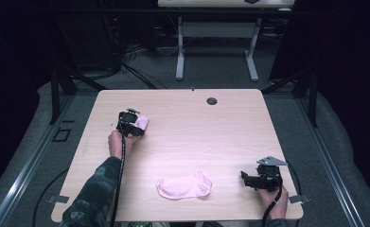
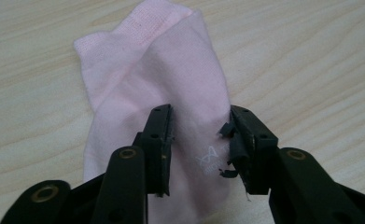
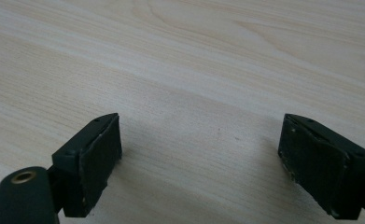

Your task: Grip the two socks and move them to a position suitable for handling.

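Pale wood-grain tabletop [image 1: 182, 137], dark room behind. Left gripper [image 2: 199, 140] has its fingers [image 2: 159, 140] parted either side of a soft pink knit sock [image 2: 147, 79]; the cloth runs between them and out ahead, and I cannot tell if they pinch it yet. Second flat pink sock [image 1: 184, 185] lies well apart from the right gripper [image 3: 199, 158], whose fingers [image 3: 94, 161] are spread wide over bare wood. Likely light, limp, non-slippery; best pinched at a cuff or folded edge, it'll sag.
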A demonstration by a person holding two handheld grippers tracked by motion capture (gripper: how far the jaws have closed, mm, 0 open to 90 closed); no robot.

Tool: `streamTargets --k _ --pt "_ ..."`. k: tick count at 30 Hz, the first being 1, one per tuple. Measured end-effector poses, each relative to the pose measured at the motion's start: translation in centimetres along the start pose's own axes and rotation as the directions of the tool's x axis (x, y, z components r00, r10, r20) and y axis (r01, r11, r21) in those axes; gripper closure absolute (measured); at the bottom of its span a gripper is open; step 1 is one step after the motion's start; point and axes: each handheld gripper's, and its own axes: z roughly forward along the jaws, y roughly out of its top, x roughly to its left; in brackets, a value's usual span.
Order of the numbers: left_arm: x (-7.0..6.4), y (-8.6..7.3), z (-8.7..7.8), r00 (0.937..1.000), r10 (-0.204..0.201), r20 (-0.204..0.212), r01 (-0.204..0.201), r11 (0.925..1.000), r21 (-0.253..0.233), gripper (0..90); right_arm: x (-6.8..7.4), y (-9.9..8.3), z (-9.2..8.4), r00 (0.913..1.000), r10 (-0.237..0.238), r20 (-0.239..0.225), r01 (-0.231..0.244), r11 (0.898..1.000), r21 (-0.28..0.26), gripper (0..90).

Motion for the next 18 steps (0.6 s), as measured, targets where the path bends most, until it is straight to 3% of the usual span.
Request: streamTargets --k 6,14,18 --pt "0.8 -0.4 -0.1 0.9995 -0.026 0.017 0.027 0.9996 -0.012 83.7 0.0 0.0 0.0 1.0000 0.001 0.003 -0.001 1.000 0.003 14.0" --pt "1.1 -0.5 -0.2 0.9993 -0.026 0.028 0.027 0.9994 -0.021 86.2 0.0 0.0 0.0 1.0000 0.002 0.000 -0.002 1.000 -0.002 14.4" --pt "1.3 -0.7 -0.7 0.9980 -0.048 0.043 0.050 0.9977 -0.047 86.3 0.0 0.0 0.0 1.0000 0.003 0.001 -0.003 1.000 -0.004 14.5"
